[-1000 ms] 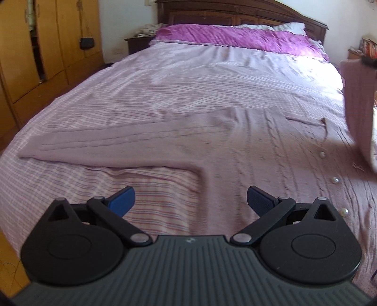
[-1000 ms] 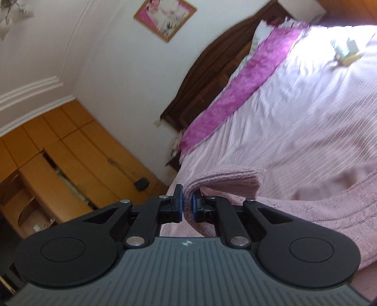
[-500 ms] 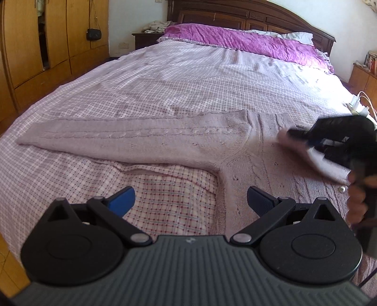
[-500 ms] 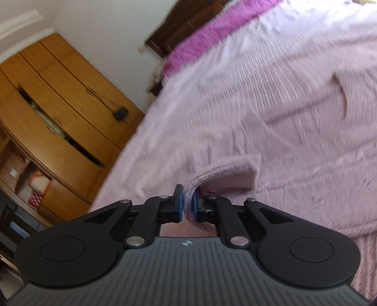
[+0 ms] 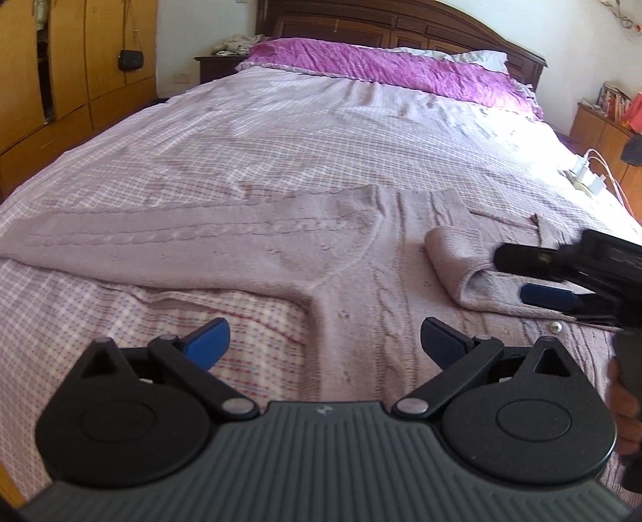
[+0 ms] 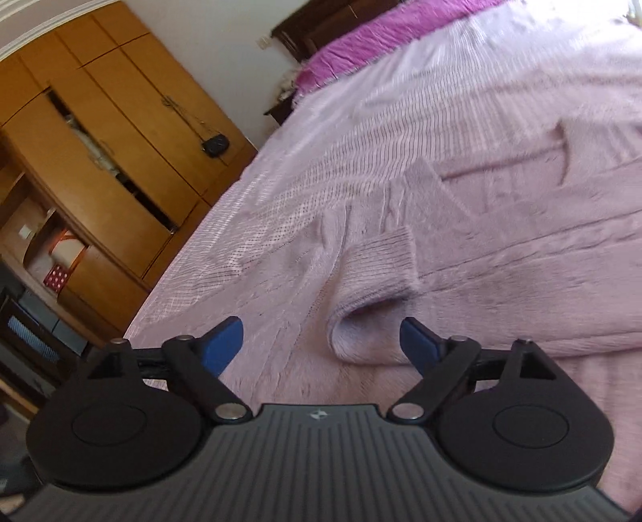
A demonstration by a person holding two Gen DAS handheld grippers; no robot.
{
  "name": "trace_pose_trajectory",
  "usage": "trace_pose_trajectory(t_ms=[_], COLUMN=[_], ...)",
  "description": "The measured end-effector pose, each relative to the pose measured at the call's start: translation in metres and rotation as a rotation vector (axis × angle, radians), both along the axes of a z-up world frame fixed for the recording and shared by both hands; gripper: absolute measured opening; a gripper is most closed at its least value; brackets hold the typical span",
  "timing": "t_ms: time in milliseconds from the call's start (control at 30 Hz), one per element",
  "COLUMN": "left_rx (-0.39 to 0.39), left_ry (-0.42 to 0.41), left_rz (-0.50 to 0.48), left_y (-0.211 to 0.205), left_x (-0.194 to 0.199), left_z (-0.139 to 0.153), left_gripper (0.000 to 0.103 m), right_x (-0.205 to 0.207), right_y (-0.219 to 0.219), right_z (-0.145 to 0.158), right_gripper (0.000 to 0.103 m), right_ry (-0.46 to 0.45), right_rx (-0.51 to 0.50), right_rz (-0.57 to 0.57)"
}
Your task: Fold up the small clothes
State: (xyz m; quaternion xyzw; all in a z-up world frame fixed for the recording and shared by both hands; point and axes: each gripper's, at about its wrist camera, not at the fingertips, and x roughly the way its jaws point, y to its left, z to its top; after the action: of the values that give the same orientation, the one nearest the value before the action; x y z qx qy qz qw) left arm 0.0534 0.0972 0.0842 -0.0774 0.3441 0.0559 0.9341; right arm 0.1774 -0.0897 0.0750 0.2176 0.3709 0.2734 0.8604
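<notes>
The pale pink knitted cardigan (image 5: pixel 349 257) is lying flat on the bed (image 5: pixel 321 132), one sleeve (image 6: pixel 377 273) folded across its body. The right tool (image 6: pixel 321 341) is hovering spread apart just behind that cuff, seemingly not touching. The left tool (image 5: pixel 325 341) is gaping empty over the cardigan's side.

A home bedroom — a wide bed under a lilac checked sheet (image 5: pixel 281 132), dark carved wooden headboard (image 5: pixel 401 24), magenta pillows (image 5: pixel 381 68), tall orange-brown wooden wardrobes (image 6: pixel 120 160).

Left wrist view: low at near bed edge, faced headboard (image 5: pixel 401 24). Right wrist view: close, tilted, faced wardrobe (image 6: pixel 120 160). Shared: cardigan cuff (image 5: pixel 453 245).
</notes>
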Motion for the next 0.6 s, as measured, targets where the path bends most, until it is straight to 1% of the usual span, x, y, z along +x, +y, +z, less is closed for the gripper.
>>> trace_pose_trajectory(t_ms=[133, 233, 400, 600], left_rx=[0.012, 0.017, 0.033, 0.017], left_ry=[-0.009, -0.009, -0.018, -0.035], left_rz=[-0.027, -0.05, -0.09, -0.138], left_y=[-0.011, -0.02, -0.038, -0.054], left_x=[0.005, 0.01, 0.02, 0.036], left_z=[0.002, 0.004, 0.005, 0.008], left_gripper=[0.103, 0.103, 0.103, 0.103], right_x=[-0.021, -0.036, -0.054, -0.061], right_y=[-0.039, -0.068, -0.114, -0.152], right_z=[0.011, 0.016, 0.016, 0.009], right_gripper=[0.092, 0.093, 0.093, 0.094], right_ry=[-0.008, -0.024, -0.036, -0.056], right_rx=[-0.029, -0.053, -0.076, -0.079], right_rz=[-0.04, -0.09, -0.186, -0.3])
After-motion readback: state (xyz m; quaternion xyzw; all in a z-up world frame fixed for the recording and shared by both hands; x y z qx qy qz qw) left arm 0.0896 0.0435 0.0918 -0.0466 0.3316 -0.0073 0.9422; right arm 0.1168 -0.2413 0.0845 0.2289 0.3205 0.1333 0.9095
